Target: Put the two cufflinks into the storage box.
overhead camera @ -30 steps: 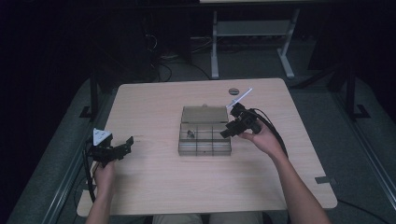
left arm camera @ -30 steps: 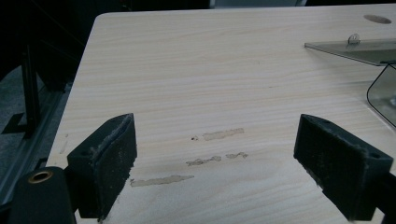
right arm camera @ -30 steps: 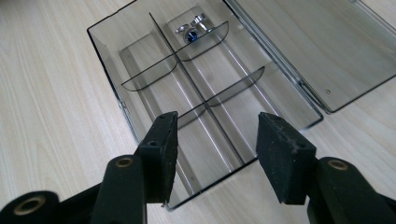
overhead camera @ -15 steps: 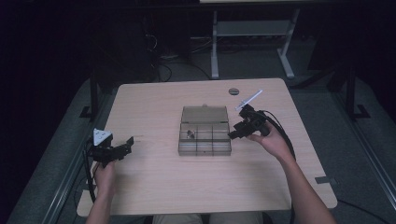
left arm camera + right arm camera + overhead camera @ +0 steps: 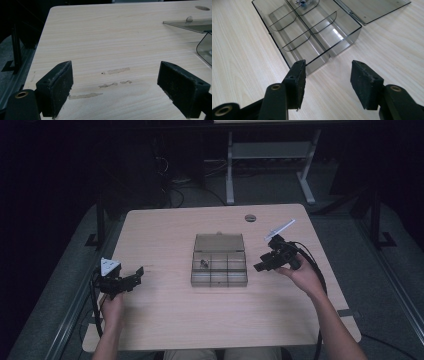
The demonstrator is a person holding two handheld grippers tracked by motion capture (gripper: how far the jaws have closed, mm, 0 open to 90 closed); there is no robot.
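My right tool [image 5: 261, 265] has just been opening its jaws, with nothing between them; it hovers over the pale wooden desk [image 5: 165, 320]. The clear smoky plastic compartment box [image 5: 312, 32], lid laid flat open, sits just ahead of its tips, apart from them. My left tool [image 5: 134, 276] stands open and empty, the box well off to its right.

Pale wooden table [image 5: 165, 320]; clear compartment box [image 5: 219, 268] at centre, lid open.

Smoky grey clear box [image 5: 219, 266], pale wood-grain table [image 5: 165, 310], black tools [image 5: 263, 266].
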